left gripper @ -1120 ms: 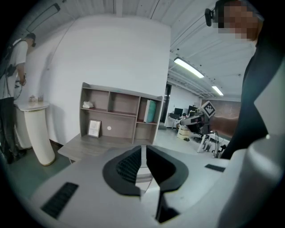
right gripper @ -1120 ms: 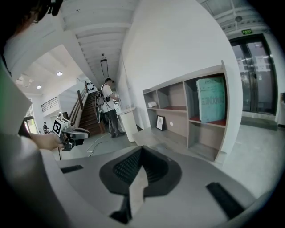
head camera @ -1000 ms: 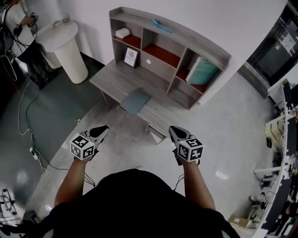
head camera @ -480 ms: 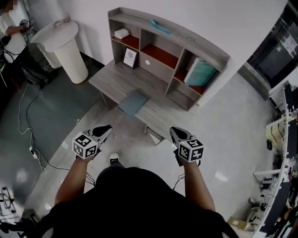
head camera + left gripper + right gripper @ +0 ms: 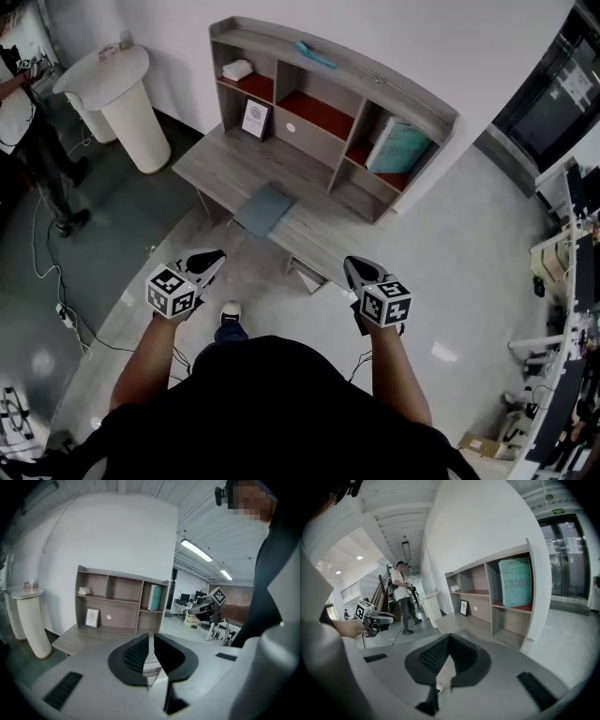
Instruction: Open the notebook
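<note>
- Head view: left gripper (image 5: 216, 256) and right gripper (image 5: 350, 263), jaws closed on nothing, hang over pale floor (image 5: 272, 281).
- Flat grey-blue closed notebook (image 5: 265, 208) lies ahead on grey wooden desk (image 5: 216, 164), well apart.
- White ribbed pedestal (image 5: 122, 103) stands beside the desk.

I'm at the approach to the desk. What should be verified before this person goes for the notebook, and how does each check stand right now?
1. Grey-blue closed notebook lies flat on the grey wooden desk: ok.
2. Nothing rests on top of it: ok.
3. Left gripper and right gripper within reach of it: not ok, both hang well short of the desk.
4. Both grippers empty: ok.
5. Jaws wide enough to take a cover: not ok, both pairs stand practically together.
6. Which edge is the spine: cannot tell.
</note>
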### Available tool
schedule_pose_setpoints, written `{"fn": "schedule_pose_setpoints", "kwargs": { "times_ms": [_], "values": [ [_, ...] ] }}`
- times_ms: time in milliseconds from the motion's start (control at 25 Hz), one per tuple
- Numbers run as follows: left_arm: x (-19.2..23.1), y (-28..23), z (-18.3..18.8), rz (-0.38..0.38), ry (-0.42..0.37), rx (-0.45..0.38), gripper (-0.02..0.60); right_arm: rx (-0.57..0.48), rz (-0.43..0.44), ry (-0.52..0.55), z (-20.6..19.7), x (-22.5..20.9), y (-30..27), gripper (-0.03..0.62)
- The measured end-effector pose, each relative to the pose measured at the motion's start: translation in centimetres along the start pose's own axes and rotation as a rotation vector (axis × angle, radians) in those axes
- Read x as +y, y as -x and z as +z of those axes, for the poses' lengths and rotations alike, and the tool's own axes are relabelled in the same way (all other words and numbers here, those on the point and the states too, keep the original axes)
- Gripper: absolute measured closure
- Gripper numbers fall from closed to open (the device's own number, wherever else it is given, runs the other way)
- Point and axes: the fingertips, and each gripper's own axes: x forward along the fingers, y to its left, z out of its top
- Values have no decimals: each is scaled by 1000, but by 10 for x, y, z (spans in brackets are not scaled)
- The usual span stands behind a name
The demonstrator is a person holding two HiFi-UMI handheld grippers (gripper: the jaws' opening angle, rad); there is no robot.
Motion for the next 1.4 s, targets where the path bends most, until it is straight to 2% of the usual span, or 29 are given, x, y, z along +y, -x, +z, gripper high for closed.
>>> {"fn": "schedule_pose_setpoints", "kwargs": {
  "times_ms": [360,800,1400],
  "values": [
    [25,-4,1,-19,13,-4,540,-3,-42,0,15,-1,-19,592],
    [77,-6,0,-48,35,5,540,12,-62,-10,29,14,-61,592],
    [132,-25,15,-126,3,33,540,-3,-91,-54,48,24,-98,592]
  ]
}}
